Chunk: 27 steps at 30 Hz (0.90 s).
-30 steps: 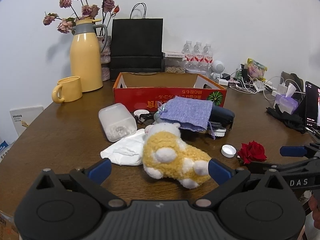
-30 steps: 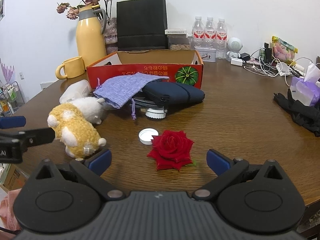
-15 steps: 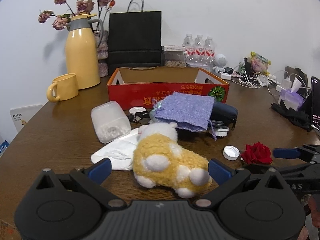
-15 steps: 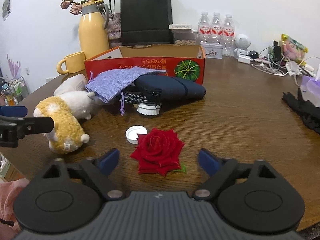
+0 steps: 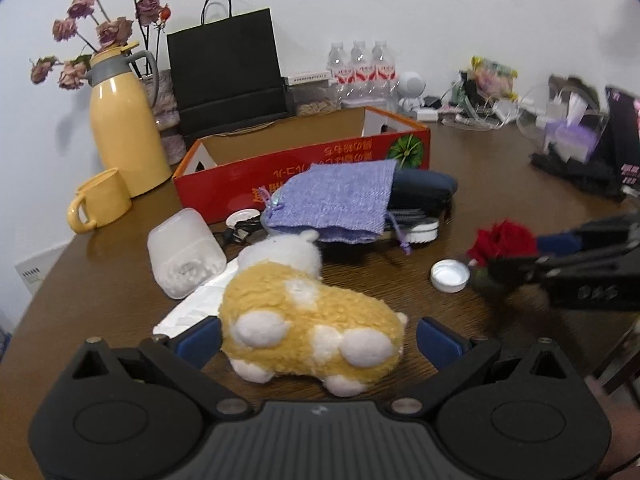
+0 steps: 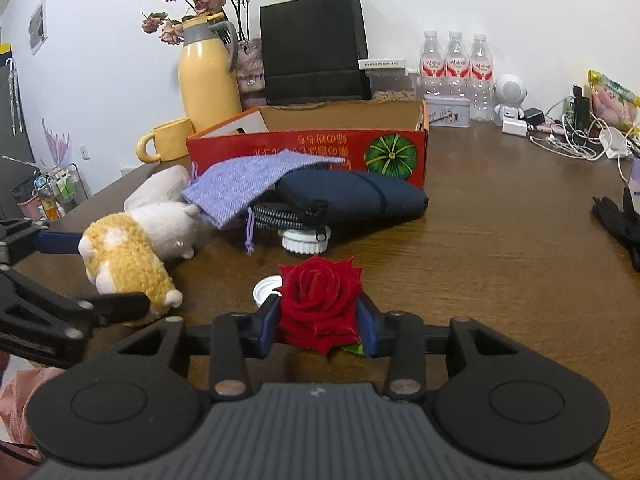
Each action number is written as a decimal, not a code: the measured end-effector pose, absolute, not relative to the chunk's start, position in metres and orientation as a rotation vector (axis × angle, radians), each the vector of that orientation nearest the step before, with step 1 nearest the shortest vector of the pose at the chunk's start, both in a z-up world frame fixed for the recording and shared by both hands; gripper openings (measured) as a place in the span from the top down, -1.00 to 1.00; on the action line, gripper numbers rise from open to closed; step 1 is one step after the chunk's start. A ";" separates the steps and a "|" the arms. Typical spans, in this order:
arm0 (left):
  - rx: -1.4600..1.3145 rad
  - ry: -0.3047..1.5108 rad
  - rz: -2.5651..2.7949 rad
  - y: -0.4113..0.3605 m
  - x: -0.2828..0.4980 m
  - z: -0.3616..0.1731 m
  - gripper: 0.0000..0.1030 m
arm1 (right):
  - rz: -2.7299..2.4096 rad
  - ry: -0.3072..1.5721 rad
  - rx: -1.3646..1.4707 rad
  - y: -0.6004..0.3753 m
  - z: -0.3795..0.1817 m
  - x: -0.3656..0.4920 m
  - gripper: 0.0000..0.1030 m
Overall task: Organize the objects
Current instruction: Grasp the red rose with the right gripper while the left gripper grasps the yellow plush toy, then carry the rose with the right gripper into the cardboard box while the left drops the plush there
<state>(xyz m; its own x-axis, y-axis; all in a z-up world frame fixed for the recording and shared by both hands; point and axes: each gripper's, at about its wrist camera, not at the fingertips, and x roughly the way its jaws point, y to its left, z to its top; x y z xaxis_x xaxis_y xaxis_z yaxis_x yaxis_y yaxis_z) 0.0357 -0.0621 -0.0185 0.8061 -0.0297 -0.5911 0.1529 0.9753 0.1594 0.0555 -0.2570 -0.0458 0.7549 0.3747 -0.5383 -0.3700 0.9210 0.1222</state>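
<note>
Right claw (image 5: 516, 250) motion-blurred in the left view, black gloves (image 6: 618, 222) cut off at the frame edge, dark pouch (image 5: 424, 192) half hidden under purple bag (image 5: 336, 202), red box (image 6: 308, 148) lettering unreadable

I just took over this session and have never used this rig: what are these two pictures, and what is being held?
Each picture comes from a camera on a hand-held two-finger gripper, looking along its fingers. In the right view, the right gripper is shut on a red rose. In the left view, the left gripper is open around a yellow plush toy lying on the wooden table. Behind sit a purple pouch, a navy pouch and a red cardboard box.
</note>
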 end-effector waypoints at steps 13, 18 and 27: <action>0.173 0.648 -0.096 -0.055 0.058 -0.037 -0.93 | 0.427 0.593 0.008 -0.254 -0.046 0.054 0.21; 0.105 0.613 -0.114 -0.042 0.052 -0.034 -0.80 | 0.422 0.593 -0.005 -0.250 -0.044 0.051 0.21; 0.068 0.554 -0.103 -0.028 0.035 -0.020 -0.78 | 0.413 0.575 -0.019 -0.241 -0.037 0.045 0.21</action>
<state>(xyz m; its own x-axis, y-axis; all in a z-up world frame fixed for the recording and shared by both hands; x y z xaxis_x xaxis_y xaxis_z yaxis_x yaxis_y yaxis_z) 0.0352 -0.0282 -0.0196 0.8455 -0.0796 -0.5280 0.1163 0.9925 0.0367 0.0451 -0.2414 -0.0370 0.7594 0.3741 -0.5323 -0.3848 0.9180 0.0961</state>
